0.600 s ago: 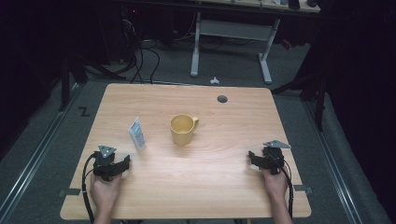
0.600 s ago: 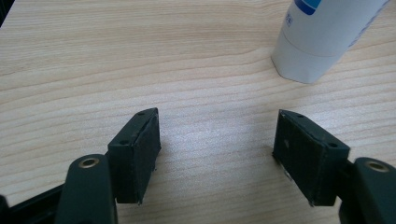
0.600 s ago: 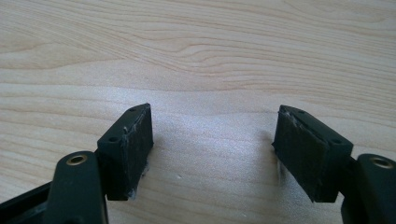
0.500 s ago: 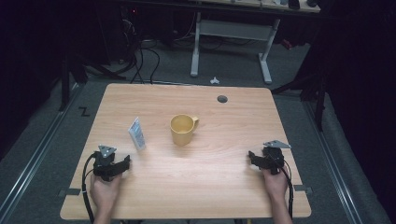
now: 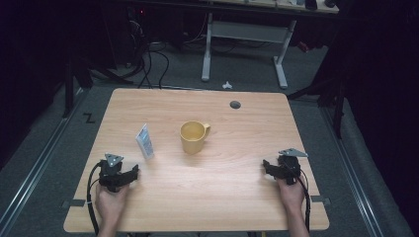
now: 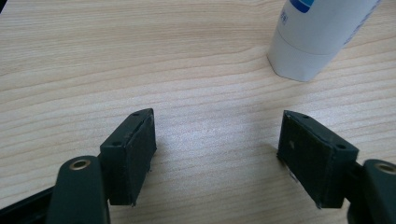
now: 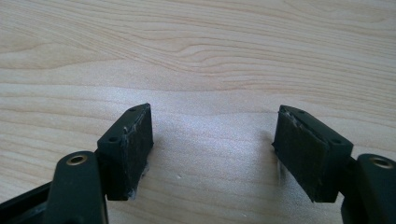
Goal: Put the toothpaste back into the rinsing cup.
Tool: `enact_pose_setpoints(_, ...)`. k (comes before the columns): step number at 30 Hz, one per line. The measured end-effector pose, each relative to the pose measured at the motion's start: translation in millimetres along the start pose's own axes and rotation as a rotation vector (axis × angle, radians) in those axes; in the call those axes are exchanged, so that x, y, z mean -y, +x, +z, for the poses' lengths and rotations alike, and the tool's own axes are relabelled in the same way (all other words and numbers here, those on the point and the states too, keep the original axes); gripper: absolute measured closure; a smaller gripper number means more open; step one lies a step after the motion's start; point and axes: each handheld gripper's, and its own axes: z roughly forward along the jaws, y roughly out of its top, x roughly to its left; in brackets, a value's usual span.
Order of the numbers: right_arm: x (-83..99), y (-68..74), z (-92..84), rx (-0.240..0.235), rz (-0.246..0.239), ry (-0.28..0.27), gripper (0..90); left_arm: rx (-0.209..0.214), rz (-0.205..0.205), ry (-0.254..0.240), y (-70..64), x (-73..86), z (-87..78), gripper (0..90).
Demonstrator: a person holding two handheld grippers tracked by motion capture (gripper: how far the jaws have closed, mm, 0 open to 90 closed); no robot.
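Observation:
A yellow mug (image 5: 193, 137) stands upright near the middle of the wooden table (image 5: 232, 197), handle to the right. A white and blue tube (image 5: 145, 141) stands on its cap left of the mug; its white cap end (image 6: 299, 51) shows at the top right of the left gripper view. My left gripper (image 5: 132, 173) rests low at the front left, jaws open over bare wood (image 6: 217, 149), a short way in front of the tube. My right gripper (image 5: 267, 166) sits at the front right, open, with nothing but wood between its jaws (image 7: 212, 149).
A small dark round grommet (image 5: 235, 104) is set in the table near its far edge. Beyond the table stand a white desk frame (image 5: 244, 44) and cables on the floor. A small white object (image 5: 227, 85) lies on the floor behind the table.

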Motion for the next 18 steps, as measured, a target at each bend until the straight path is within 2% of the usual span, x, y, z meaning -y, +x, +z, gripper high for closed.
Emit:
enact_pose_setpoints(8, 0.0, 0.0, 0.0, 0.001, 0.0, 0.0, 28.4, 0.002, 0.001, 0.005, -1.2, -0.7, 0.7, 24.4)
enact_pose_setpoints(18, -0.1, 0.0, 0.0, 0.0, 0.0, 0.0, 28.4, 0.021, 0.024, 0.019, -3.2, -2.0, 2.9, 17.1)
